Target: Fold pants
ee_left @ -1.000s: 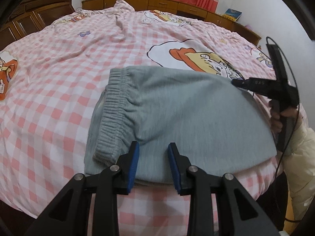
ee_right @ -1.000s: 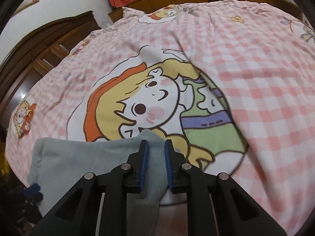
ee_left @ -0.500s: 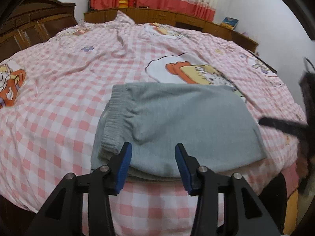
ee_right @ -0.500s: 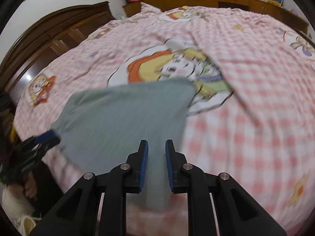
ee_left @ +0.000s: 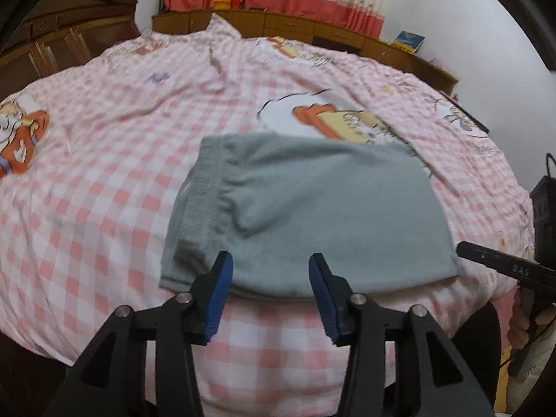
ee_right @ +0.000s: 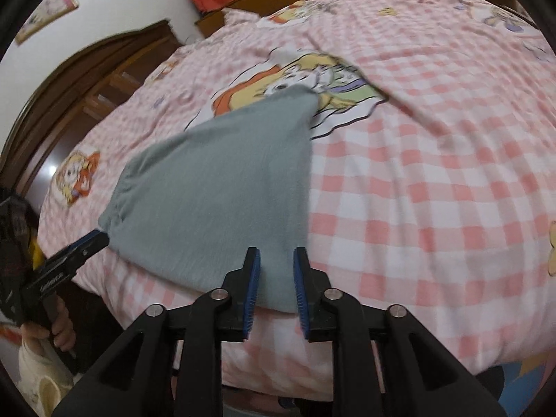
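You had the grey pants (ee_left: 312, 215) lying folded into a flat rectangle near the front edge of the bed (ee_left: 104, 160), on the pink checked cover, and neither tool had hold of them. Your left gripper (ee_left: 271, 288) hung just short of the near hem, jaws spread wide, blue pads clear on both sides with nothing between them but the view of the cloth. Your right gripper (ee_right: 276, 285) sat off the near right corner, jaws parted by a narrower gap, also empty, though from its own camera the corner of the pants showed right through that gap. From the left camera the waistband (ee_left: 205, 194) ran down the left side of the bundle, ribbed and bunched, so the long axis of the fold lay crosswise to you, waistband end by the left tool, plain folded end by the right. That was the relation that counted: each gripper faced its own end of the near edge, the left one square on and a touch closer to the cloth, the right one coming in at a slant. By my reckoning the fold looked nearly finished, and if another fold was wanted, it would have gone along that crosswise axis, one end carried over the other. The risk I saw was the loose layers under the waistband corner slipping apart if only the top layer got pinched.
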Tool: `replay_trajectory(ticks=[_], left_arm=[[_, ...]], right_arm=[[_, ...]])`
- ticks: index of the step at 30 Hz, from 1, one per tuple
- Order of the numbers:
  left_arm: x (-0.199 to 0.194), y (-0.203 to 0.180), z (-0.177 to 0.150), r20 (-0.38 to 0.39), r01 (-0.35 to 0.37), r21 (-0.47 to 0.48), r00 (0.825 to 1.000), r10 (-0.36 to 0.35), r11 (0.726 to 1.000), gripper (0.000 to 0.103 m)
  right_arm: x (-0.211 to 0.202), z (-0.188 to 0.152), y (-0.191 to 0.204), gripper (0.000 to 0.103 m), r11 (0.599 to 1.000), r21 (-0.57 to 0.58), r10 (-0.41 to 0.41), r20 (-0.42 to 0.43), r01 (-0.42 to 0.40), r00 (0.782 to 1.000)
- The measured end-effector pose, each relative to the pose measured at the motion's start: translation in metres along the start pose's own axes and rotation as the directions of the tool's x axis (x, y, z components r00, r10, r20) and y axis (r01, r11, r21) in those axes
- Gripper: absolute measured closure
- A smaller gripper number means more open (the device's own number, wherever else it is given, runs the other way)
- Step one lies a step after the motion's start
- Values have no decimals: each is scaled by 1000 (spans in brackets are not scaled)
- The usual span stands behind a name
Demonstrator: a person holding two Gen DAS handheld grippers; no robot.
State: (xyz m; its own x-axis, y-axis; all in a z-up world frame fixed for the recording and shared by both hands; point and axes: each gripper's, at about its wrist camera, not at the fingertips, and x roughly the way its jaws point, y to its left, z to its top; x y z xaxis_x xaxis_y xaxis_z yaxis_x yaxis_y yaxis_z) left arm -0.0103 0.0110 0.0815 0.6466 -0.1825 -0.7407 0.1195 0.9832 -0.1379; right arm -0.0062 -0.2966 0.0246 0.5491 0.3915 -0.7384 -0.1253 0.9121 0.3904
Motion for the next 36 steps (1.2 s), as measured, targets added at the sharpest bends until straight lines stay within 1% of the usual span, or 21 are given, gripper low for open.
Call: replay_trajectory(ticks=[1,2,4,8,13,15,16,18,19,20,23,27,30,31,33,35,36], left_arm=[[0,-3,2,1,5,3,1000,-5,1000,53],[0,-6,3,1,14,6,1000,-14,1000,53],[5,-11,8,2,30,7,1000,-30,1000,53],[21,-14,19,0,28,-7,1000,-28,1000,53],[39,-21,24,-6,88,-24,996,-89,996,53],[51,-25,24,-46,79,0,996,-79,997,53],[58,-28,23,-68,58,21,996,-57,998,54],[63,-33,20,-72,41,47,997,-37,998,52],[62,-34,19,-71,42,50,997,-38,998,50],[61,-35,18,-71,44,49,997,-41,998,47],[56,-35,11,-73,51,31,996,-48,998,45],[50,-34,0,-69,36,37,997,-33,999,45],[48,-34,-5,-73,35,38,997,-33,999,45],[47,-33,-6,-74,40,30,997,-38,999,45],[47,-30,-9,-68,57,14,996,-56,998,45],[48,-26,-12,-72,73,3,995,-72,997,45],[48,-24,-13,-70,80,-4,994,-80,997,45]], right_arm=[[0,1,-3,69,1000,17,-3,9,2,1000],[1,2,-6,67,999,33,-5,16,4,1000],[5,5,-13,67,998,59,8,15,-9,1000],[19,11,-23,67,991,117,59,12,-60,998],[32,18,-24,67,989,96,106,36,-109,994],[37,18,-25,67,986,93,133,44,-137,990],[39,18,-27,67,984,93,150,48,-154,988],[43,16,-32,67,975,101,192,67,-198,979],[45,15,-35,67,969,113,213,79,-221,974],[46,14,-37,67,964,122,226,87,-235,970],[47,14,-39,67,956,134,249,94,-260,964],[38,7,-40,67,960,157,219,88,-231,972],[38,5,-32,67,975,126,174,79,-183,982],[39,6,-29,67,978,125,160,75,-169,984],[43,9,-22,67,977,128,163,69,-171,984],[45,10,-18,67,979,132,146,72,-154,987],[45,10,-15,70,982,124,134,73,-142,988]])
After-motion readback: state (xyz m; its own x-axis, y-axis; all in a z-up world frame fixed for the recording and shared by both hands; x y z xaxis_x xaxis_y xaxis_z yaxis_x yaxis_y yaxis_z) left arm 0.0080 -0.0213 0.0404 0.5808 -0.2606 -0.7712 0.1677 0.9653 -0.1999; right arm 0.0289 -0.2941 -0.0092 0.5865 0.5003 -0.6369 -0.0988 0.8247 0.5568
